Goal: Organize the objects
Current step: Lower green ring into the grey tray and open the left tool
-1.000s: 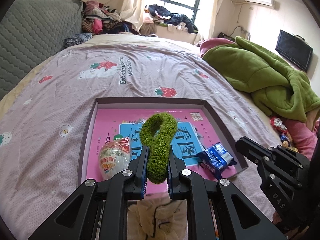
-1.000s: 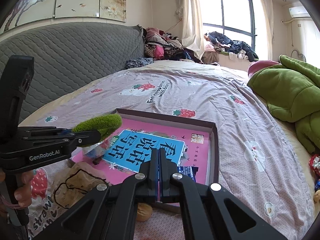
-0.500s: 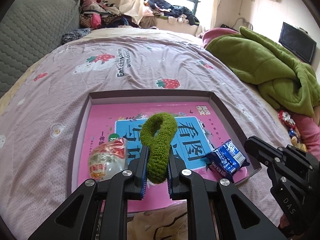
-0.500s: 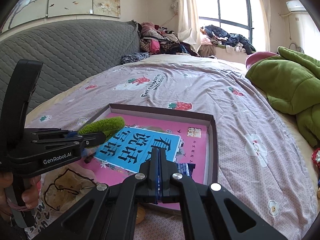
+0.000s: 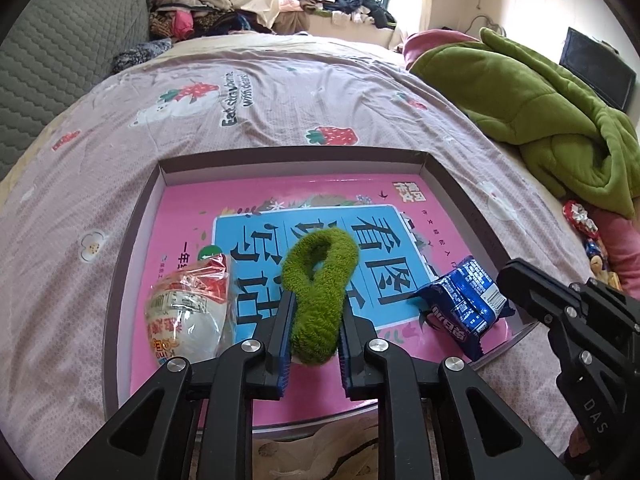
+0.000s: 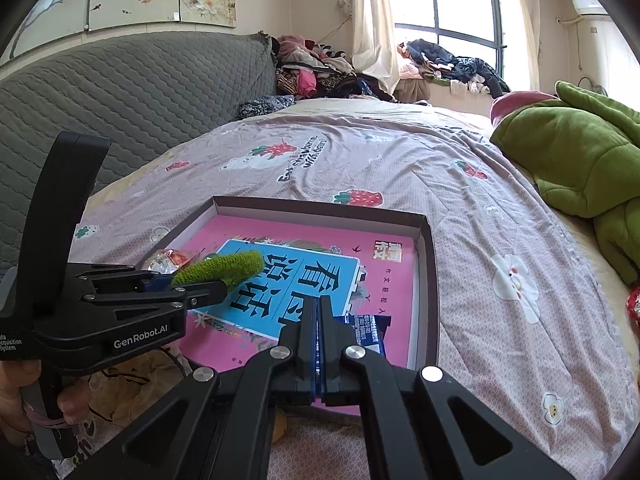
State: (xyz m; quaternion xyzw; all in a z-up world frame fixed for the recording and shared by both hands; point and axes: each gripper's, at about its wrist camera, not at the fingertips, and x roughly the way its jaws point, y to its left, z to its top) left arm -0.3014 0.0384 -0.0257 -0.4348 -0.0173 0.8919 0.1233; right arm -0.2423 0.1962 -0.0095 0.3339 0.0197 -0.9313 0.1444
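- One green scrunchie [image 5: 320, 294] sits between the left gripper's [image 5: 314, 300] jaws, which have just been opening, above one box [image 5: 288, 162].
- Two snack packets [image 5: 188, 312] [image 5: 464, 306] lie inside.
- The right gripper [image 6: 319, 312] is closed, empty.

The left gripper [image 5: 314, 304], tilting downward, is parting its jaws slightly while its pads are flanking a green loop, as the right gripper [image 6: 319, 312] is pointing downward with jaws pressed together, empty.

Green blanket [image 5: 532, 108] on bed's right side, clothes pile [image 6: 316, 70] by grey headboard [image 6: 132, 92].
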